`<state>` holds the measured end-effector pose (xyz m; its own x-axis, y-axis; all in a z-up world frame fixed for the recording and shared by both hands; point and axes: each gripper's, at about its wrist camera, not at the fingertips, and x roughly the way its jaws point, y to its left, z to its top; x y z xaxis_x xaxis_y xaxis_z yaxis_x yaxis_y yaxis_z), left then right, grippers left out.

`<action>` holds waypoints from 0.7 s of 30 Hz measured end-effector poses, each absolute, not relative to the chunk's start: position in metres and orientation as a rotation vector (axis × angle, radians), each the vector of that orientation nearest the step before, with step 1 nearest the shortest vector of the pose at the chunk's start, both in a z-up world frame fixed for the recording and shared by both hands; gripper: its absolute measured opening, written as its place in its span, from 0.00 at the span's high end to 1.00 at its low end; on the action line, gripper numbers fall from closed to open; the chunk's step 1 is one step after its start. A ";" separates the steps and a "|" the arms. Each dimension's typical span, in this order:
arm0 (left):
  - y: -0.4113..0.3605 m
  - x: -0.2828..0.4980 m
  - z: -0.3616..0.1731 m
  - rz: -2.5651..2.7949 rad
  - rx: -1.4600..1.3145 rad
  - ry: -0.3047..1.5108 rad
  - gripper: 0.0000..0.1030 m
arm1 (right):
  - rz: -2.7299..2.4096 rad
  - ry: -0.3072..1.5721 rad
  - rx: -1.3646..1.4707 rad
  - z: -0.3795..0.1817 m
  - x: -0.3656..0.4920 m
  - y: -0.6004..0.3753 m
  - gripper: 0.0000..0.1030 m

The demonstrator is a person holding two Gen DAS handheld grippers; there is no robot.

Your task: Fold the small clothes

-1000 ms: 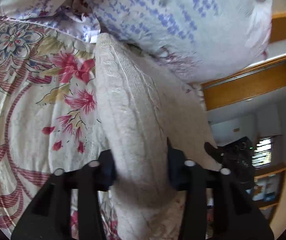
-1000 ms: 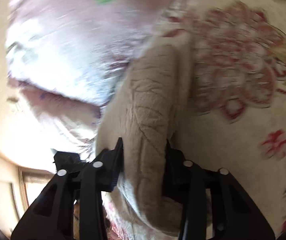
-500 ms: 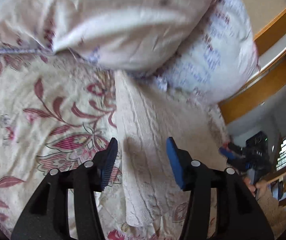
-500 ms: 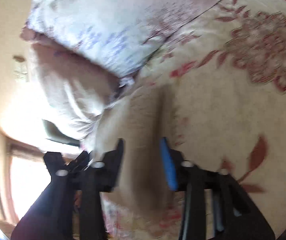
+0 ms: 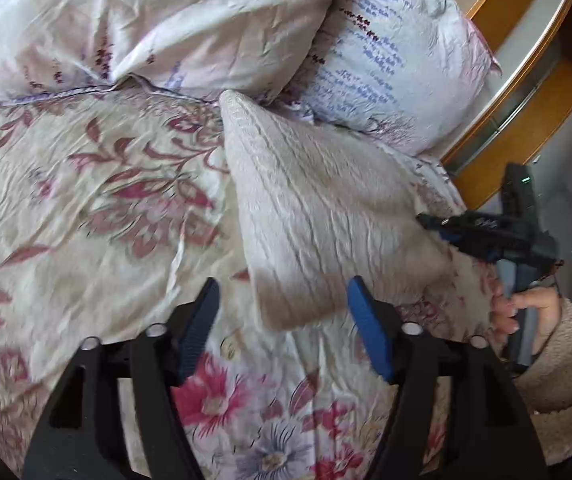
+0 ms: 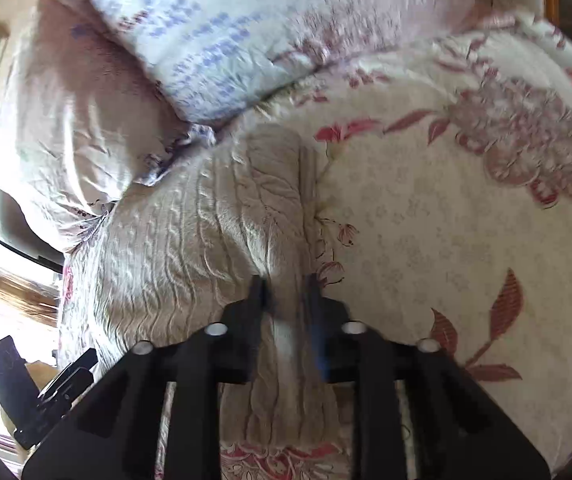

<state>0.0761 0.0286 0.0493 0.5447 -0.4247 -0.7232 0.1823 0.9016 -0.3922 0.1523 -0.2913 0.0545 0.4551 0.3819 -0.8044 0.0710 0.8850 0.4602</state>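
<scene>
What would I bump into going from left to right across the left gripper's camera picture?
Flowery bedspread → cream knitted garment → right gripper → the person's right hand in a fuzzy sleeve.

I can read no text, label, brand or number anywhere in my two views, neither ahead of my fingers nor to either side of them.

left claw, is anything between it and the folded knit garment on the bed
Nothing visible. The left claw is open, with the cream knit garment lying on the floral bedspread just ahead, its near corner between the fingers. The pillows sit beyond it.
</scene>
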 end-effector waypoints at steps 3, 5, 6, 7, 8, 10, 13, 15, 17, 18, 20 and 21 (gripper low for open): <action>0.019 0.058 0.046 -0.262 -0.198 0.903 0.08 | 0.082 0.989 0.326 0.078 0.120 -0.289 0.10; 0.010 0.057 0.040 -0.227 -0.156 0.912 0.06 | -0.040 0.921 0.184 0.087 0.094 -0.287 0.04; 0.005 0.056 0.036 -0.225 -0.144 0.921 0.05 | -0.062 0.900 0.141 0.086 0.085 -0.285 0.03; 0.001 0.056 0.032 -0.225 -0.132 0.931 0.05 | -0.031 0.886 0.118 0.084 0.070 -0.281 0.03; -0.005 0.055 0.029 -0.221 -0.119 0.939 0.05 | -0.013 0.893 0.111 0.081 0.070 -0.280 0.03; -0.011 0.056 0.024 -0.201 -0.104 0.946 0.05 | 0.029 0.935 0.094 0.070 0.055 -0.269 0.03; -0.018 0.059 0.017 -0.139 -0.070 0.960 0.02 | 0.089 1.000 0.104 0.050 0.058 -0.251 0.03; -0.018 0.060 0.013 -0.105 -0.057 0.972 0.02 | 0.105 1.025 0.083 0.043 0.056 -0.243 0.03; -0.020 0.061 0.011 -0.084 -0.034 0.968 0.02 | 0.104 1.036 0.050 0.036 0.058 -0.234 0.03; -0.021 0.061 0.010 -0.078 -0.022 0.968 0.02 | 0.098 1.047 0.039 0.032 0.059 -0.231 0.03; -0.024 0.060 0.008 -0.062 0.013 0.967 0.02 | 0.076 1.048 0.011 0.028 0.057 -0.228 0.03; -0.026 0.060 0.006 -0.054 0.035 0.965 0.02 | 0.071 1.047 -0.006 0.027 0.056 -0.226 0.01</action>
<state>0.0595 -0.0265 0.0064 0.5684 -0.0301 -0.8222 0.0613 0.9981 0.0058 0.0560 -0.2259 0.0268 0.4984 0.0557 -0.8651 -0.0612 0.9977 0.0289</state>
